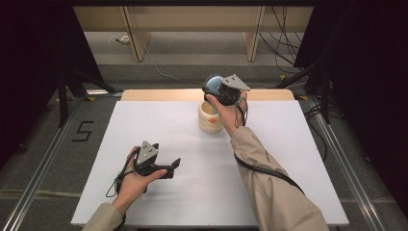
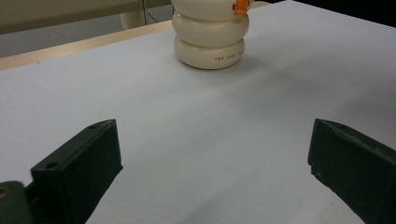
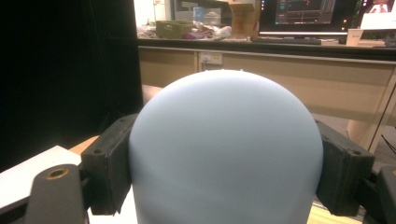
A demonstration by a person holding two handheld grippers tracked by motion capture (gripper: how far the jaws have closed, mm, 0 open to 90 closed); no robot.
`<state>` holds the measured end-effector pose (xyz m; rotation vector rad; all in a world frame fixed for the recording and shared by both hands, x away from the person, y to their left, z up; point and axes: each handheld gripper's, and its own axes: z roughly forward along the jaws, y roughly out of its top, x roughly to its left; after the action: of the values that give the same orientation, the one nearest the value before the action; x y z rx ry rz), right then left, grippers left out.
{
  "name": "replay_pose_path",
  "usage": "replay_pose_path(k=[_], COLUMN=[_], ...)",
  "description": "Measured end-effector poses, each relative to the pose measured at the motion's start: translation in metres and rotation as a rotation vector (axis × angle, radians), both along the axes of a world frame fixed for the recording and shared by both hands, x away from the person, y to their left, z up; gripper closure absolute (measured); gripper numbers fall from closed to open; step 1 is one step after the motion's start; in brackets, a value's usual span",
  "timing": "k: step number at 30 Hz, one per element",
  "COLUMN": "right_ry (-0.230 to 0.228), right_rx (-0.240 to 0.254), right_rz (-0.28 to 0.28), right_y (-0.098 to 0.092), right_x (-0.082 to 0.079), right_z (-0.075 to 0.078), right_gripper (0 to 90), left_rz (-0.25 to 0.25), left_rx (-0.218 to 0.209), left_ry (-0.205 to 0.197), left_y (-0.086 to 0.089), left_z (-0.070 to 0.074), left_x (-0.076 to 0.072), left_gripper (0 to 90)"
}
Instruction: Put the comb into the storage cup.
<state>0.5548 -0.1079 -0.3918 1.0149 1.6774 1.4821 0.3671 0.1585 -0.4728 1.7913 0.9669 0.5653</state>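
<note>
1. While the right gripper (image 1: 217, 89) hangs in the upper middle of the high view, its jaws are clamped on a pale blue rounded brush (image 3: 225, 154), one black jaw on each flank, as the right gripper view shows.
2. That brush sits just above the cream ribbed cup (image 1: 210, 117), which stands on the white table (image 1: 159, 130) slightly above the centre of the high view (a fringe of short bristles seems to show at the brush's far edge, though it is too small to be sure).
3. The left gripper (image 1: 174, 165) rests low at the lower left of the high view, jaws wide apart with nothing between them; in the left gripper view bare tabletop lies between them and the cup (image 2: 210, 35) stands at the top centre.
4. Handling, as a judgement: the blue dome looks smooth, hard and light, probably plastic, so it could slip or twist between flat pads; the widest part of its sides, where the jaws now press, looks the safest hold.
5. The cup looks glazed, stiff and breakable, with three stacked bulges and a small orange mark (image 2: 241, 6) near the top; a grip around one of the grooves between bulges would likely hold best.
6. Count: one brush, one cup, two grippers, one table.
</note>
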Motion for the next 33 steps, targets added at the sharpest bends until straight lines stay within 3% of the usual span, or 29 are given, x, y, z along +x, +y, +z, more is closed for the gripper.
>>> replay_pose_path(k=[33], right_ry=[-0.028], right_rx=[-0.008], right_rz=[0.031], right_y=[-0.009], right_x=[-0.023], right_z=[-0.004], right_gripper=[20.0], left_rz=[0.004], left_rx=[-0.001], left_ry=[0.001], left_y=[0.0], left_z=[0.0], left_x=[0.0], left_gripper=[2.1])
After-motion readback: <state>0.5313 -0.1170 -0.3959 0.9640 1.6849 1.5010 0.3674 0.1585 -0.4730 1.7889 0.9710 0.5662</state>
